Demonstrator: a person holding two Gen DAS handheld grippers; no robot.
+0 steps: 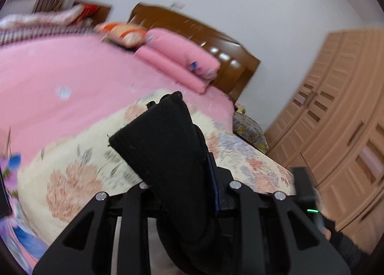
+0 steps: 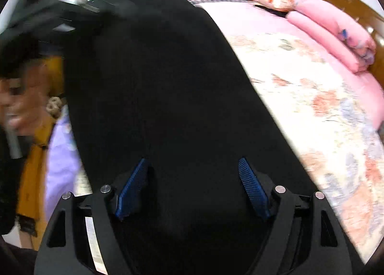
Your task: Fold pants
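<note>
- Black pants [image 2: 168,97] fill the middle of the right wrist view, spread in a long dark band that runs from the near edge of the bed up toward its far side.
- Just above that cloth the right gripper [image 2: 192,186] hangs with its jaws wide apart; both blue pads [image 2: 253,189] are bare and nothing is pinched between them, though the fabric lies directly beneath.
- At the far upper end of the dark band, the left gripper [image 2: 60,8] shows as a blurred black frame with the pants' end bunched up at it.
- From the left wrist view, the left gripper [image 1: 189,179] is clamped on a thick, folded wad of the pants [image 1: 165,152], which stands up out of the jaws; a blue pad [image 1: 213,183] presses on its right side.
- Under the pants lies a cream floral blanket [image 2: 312,106] over a pink bedsheet [image 1: 60,70].
- Folded pink quilts [image 1: 182,63] and an orange-patterned pillow [image 1: 124,32] are stacked at the head of the bed, against the brown wooden headboard [image 1: 223,49].
- Beside the bed's right edge in the left wrist view stands a light wooden wardrobe [image 1: 340,119].
- A person's mustard-yellow garment [image 2: 36,155] shows, blurred, at the left edge of the right wrist view.
</note>
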